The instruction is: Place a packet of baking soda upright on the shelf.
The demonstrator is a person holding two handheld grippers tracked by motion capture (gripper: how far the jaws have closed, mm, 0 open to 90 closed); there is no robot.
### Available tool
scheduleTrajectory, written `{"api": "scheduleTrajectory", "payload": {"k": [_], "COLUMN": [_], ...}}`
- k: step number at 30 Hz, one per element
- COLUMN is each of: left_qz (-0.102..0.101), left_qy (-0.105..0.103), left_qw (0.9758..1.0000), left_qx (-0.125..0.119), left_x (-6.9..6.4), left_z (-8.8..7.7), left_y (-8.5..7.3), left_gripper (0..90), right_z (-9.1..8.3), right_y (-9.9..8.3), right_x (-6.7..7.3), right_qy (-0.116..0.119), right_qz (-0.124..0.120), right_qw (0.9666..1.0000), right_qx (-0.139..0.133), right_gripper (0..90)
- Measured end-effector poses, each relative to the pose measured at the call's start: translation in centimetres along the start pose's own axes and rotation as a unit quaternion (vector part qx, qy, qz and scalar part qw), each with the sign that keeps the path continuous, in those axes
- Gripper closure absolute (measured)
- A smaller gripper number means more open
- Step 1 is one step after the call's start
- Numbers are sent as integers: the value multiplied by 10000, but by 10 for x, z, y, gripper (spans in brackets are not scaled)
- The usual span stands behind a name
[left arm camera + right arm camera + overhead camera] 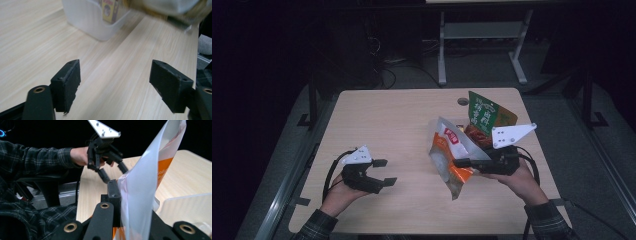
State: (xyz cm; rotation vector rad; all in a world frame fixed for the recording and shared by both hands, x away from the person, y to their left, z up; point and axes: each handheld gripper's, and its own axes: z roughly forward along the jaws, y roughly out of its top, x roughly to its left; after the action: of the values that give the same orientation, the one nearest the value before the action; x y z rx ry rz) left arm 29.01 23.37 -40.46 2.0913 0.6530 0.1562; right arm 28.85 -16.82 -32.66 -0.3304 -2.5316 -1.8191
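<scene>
Nearest the person, on the left side of the table, the left gripper hovers low over bare wood with its jaws spread wide and nothing between them — a free hand, probably waiting to help. To the right, a little farther in, the right gripper has its jaws pressed together on the film of a white-and-orange snack bag, pinching it at one edge; the right gripper view shows the film clamped beside the black pad. The bag hangs tilted from that pinch with its lower corner reaching down toward the table, which suggests it is being carried rather than set down. Just beyond it, on the far right, a translucent plastic bin holds other packets upright — a green one rising highest, with a red and orange one against it. Standing them on end keeps each easy to grip, and the held bag seems to belong with them, though I cannot tell whether it is going in or coming out.
</scene>
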Motion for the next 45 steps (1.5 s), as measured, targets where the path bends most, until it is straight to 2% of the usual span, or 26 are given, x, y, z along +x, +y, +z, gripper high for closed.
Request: {"api": "scheduleTrajectory", "payload": {"k": [5,9,16,21,26,33,45], "left_qz": [-115,-189,-89,-22,-39,-65,-18], "left_qy": [120,185,170,163,170,181,175], "left_qw": [9998,9995,9994,9991,9993,9993,9991], "left_qx": [144,183,298,395,343,333,373], "left_x": [7,12,15,16,16,17,16], "left_z": [-1,-2,3,5,7,6,8], "left_y": [-11,-15,-17,-17,-17,-17,-17], "left_gripper": [211,207,199,199,196,195,190], "right_z": [-10,-9,-3,2,8,11,10], "right_y": [10,19,28,34,40,42,30], "right_x": [-6,-15,-36,-49,-58,-68,-84], "right_qy": [-171,-349,-600,-685,-763,-908,-1120], "right_qz": [-52,-124,-127,-93,-109,-88,89], "right_qw": [9998,9993,9981,9976,9970,9958,9936], "right_qx": [-30,1,78,66,44,67,145], "right_gripper": [900,900,900,900,900,900,900]}}
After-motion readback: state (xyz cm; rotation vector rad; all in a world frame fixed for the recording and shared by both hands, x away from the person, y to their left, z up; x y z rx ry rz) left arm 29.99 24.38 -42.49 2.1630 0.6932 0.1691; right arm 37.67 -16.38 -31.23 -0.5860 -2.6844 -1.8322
